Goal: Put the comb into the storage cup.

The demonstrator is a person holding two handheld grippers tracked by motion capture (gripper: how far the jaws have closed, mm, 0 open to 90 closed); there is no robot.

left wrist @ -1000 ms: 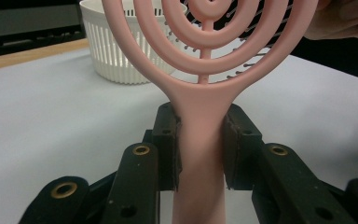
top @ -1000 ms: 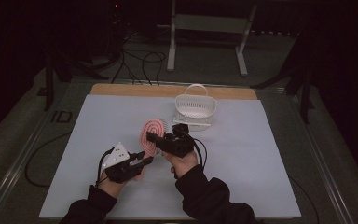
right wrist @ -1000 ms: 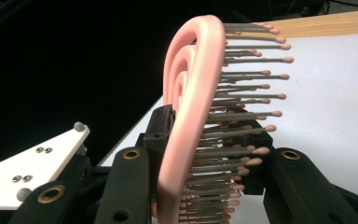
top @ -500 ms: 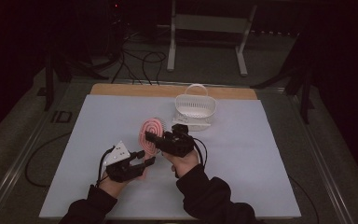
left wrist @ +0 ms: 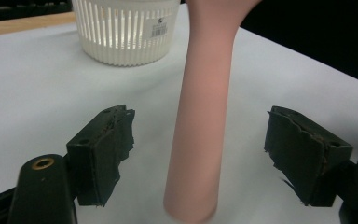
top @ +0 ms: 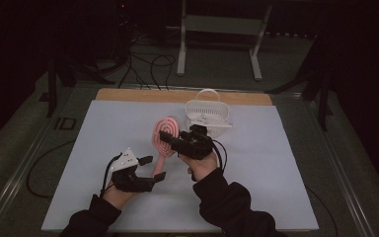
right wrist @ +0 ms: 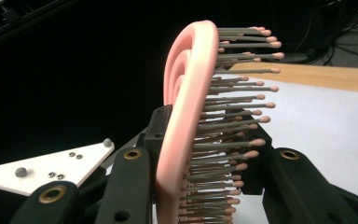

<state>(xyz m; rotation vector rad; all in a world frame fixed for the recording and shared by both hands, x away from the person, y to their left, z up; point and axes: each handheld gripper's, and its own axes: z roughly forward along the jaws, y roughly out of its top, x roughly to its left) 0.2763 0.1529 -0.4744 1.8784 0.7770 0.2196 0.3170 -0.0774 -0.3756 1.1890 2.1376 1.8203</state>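
The right gripper point(top: 170, 139) was clamped on the head of the pink plastic hairbrush with grey pink-tipped bristles point(top: 164, 138), holding it above the white-covered desk point(top: 276, 177). The left gripper point(top: 150, 168) had just been opening; its jaws stood apart on either side of the brush's handle without pressing it. A white slatted plastic basket point(top: 206, 111) stood just behind the brush.

brush point(top: 164, 137): pink, grey bristles pink-tipped | basket point(top: 206, 115): white, slatted | table cover point(top: 286, 177): white
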